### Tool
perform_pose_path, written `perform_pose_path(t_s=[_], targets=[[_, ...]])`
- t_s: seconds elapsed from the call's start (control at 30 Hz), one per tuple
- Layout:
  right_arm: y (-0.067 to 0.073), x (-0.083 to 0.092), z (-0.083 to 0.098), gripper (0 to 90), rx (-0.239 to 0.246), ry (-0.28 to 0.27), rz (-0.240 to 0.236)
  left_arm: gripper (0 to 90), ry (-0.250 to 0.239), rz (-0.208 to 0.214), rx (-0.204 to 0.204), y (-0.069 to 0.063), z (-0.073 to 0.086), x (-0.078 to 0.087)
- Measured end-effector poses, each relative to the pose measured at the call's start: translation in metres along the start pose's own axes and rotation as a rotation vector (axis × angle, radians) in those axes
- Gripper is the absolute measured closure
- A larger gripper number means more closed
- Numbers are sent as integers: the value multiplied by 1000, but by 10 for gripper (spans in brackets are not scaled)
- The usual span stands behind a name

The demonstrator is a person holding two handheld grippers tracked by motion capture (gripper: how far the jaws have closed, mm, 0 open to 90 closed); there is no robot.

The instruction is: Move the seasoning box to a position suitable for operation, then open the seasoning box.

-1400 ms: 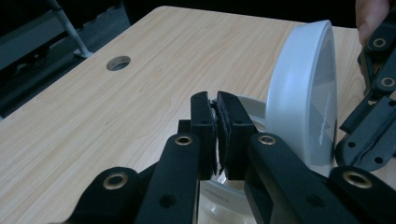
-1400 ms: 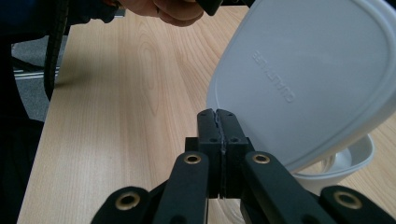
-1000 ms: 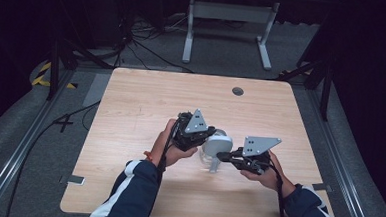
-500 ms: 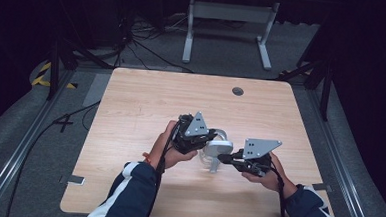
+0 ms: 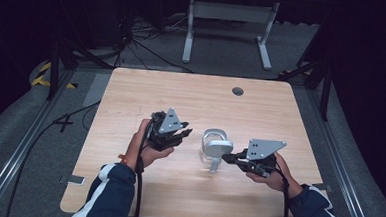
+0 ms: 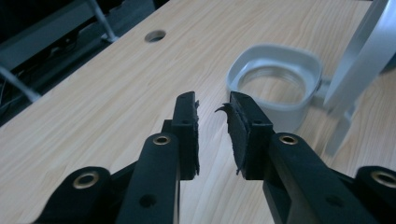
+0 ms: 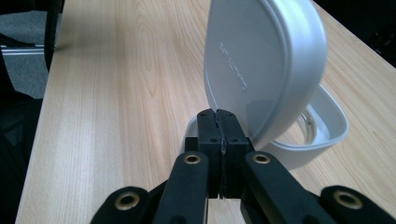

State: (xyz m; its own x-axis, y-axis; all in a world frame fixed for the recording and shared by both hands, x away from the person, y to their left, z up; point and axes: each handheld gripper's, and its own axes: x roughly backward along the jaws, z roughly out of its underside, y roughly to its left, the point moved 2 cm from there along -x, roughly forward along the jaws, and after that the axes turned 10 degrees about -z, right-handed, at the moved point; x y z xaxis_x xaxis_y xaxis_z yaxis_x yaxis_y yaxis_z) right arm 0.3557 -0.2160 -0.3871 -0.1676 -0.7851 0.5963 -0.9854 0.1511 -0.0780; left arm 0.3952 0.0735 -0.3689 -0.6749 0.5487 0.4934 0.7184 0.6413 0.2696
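- A grey rounded-square container (image 6: 274,93) with a clear glass bottom sits on the pale wood-grain counter (image 5: 131,100), right of centre; nothing shows inside it.
- Its smooth plastic hinged lid (image 7: 264,65) stands upright, with embossed lettering too faint to read.
- The right claw (image 7: 219,128) is pressed together by the lid's lower edge.
- The left claw (image 6: 212,109) is apart, just beside the container.

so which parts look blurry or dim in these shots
High view: dark surroundings, the table lit, the jar smeared. Left gripper view: the lid is blurred at the right edge, the left claw sharp. Right gripper view: the near arms are soft, the lid crisp.
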Motion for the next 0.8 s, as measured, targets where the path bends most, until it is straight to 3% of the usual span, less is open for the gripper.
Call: perform_pose_path(t_s=[0.23, 0.5, 0.57, 0.6, 0.73, 0.8], targets=[[-2, 6, 4, 895, -12, 17, 22, 644, 108, -42, 22, 14, 38, 15], [0, 18, 13, 880, -34, 45, 67, 600, 181, -97, 40, 19, 77, 34], [1, 21, 17, 867, -35, 61, 76, 585, 197, -97, 53, 19, 87, 36], [3, 25, 22, 858, -42, 74, 92, 561, 230, -107, 52, 20, 96, 37], [5, 32, 31, 828, -58, 89, 121, 507, 281, -128, 41, 22, 112, 37], [5, 38, 38, 803, -83, 99, 149, 467, 302, -143, 60, 24, 123, 37]])
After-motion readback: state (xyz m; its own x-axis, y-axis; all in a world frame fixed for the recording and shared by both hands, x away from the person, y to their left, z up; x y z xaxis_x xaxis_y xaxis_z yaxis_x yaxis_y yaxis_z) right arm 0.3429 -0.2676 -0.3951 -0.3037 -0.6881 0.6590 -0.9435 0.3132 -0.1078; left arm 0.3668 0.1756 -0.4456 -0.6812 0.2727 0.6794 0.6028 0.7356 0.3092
